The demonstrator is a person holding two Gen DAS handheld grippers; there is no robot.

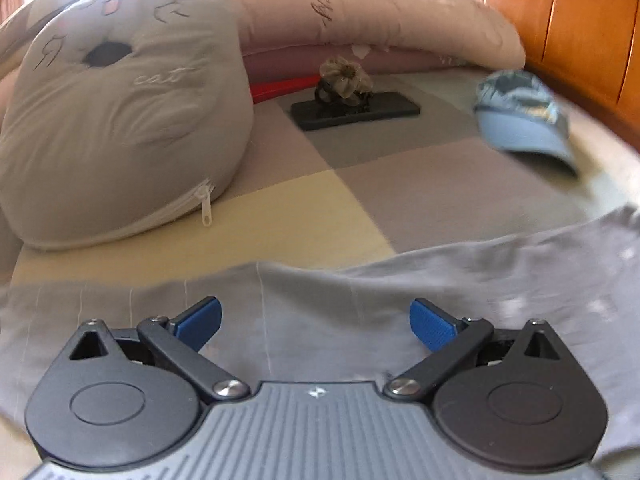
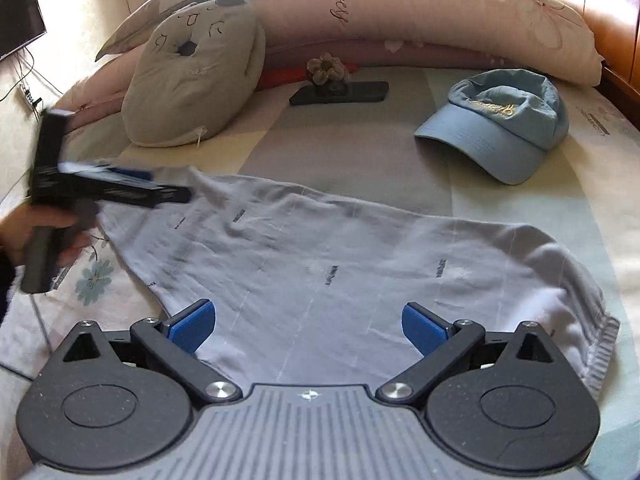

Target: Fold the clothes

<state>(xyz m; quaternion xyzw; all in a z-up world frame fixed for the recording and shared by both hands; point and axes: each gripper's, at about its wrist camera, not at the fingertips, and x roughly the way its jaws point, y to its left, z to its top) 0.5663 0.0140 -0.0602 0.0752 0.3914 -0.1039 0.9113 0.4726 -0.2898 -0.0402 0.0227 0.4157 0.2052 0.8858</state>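
A light grey shirt [image 2: 340, 272] lies spread out on the bed [image 2: 344, 152], with thin pale lines and small dark words on it. The right gripper [image 2: 308, 326] hangs over the near edge of the shirt, its blue pads [image 2: 192, 326] wide apart and holding nothing. The left gripper [image 1: 316, 322] is over the shirt too, also wide open and empty. Behind the shirt sit a blue cap [image 2: 500, 120], a dark phone [image 2: 340, 94] with a fabric flower [image 2: 326, 68] on it, and a grey cat pillow [image 2: 192, 80].
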